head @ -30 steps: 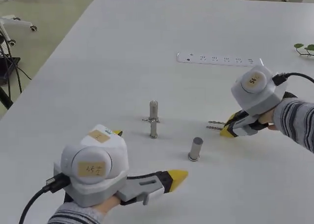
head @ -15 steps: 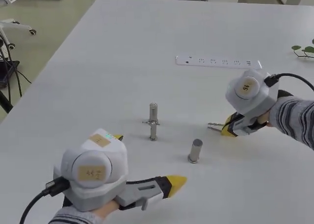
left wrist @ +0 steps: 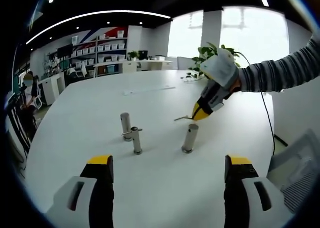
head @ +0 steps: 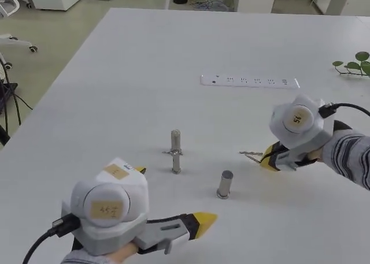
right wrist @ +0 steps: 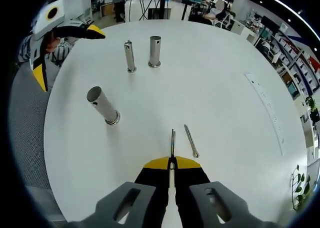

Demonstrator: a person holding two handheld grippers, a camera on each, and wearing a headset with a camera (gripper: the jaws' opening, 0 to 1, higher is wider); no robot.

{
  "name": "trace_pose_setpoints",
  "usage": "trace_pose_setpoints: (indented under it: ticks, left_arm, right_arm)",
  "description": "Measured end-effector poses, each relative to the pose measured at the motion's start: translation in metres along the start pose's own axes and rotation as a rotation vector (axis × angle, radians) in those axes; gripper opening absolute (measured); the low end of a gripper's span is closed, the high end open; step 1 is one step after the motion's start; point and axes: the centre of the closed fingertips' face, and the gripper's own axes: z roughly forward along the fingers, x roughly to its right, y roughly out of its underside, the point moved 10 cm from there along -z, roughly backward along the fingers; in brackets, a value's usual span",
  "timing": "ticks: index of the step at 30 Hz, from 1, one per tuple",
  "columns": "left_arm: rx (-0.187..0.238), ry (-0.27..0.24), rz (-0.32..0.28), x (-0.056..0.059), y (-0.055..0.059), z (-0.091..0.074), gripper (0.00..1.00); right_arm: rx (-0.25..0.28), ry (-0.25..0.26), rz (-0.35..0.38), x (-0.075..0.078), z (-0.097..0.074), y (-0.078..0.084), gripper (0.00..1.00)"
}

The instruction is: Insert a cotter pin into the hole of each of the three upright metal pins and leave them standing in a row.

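Three upright metal pins stand mid-table. The back pin [head: 176, 138] and the front pin [head: 176, 164] line up closely, and a cotter pin [head: 172, 153] crosses the front one near its top. The third pin [head: 224, 183] stands alone to the right [right wrist: 102, 105]. My right gripper [head: 265, 160] is low on the table, shut on a cotter pin [right wrist: 172, 140] that points at the pins. A second cotter pin [right wrist: 190, 140] lies loose beside it. My left gripper [head: 173, 196] hovers near the front edge, open, with nothing between its jaws [left wrist: 169, 162].
A white power strip [head: 248, 81] lies across the far middle of the table. A small plant [head: 352, 66] sits at the right edge. The table's left edge [head: 52, 96] drops off to the floor. A striped sleeve [head: 350, 151] trails behind the right gripper.
The head camera has tilted, shifting the whole picture. The right gripper stays low by the two cotter pins and the left gripper has barely moved.
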Motion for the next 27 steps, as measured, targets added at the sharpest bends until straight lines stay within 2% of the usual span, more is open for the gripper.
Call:
trace_pose_setpoints:
  ticks: [14,27]
  left_arm:
    - [-0.008,0.047,0.028,0.009,-0.005,0.003,0.81]
    - [-0.009,0.103,0.014,0.017,-0.007,0.002,0.62]
  right_arm:
    - [0.065,0.033,-0.070,-0.028,-0.020,0.001,0.00]
    - [0.116,0.018,-0.136,-0.062,-0.036,-0.006,0.00]
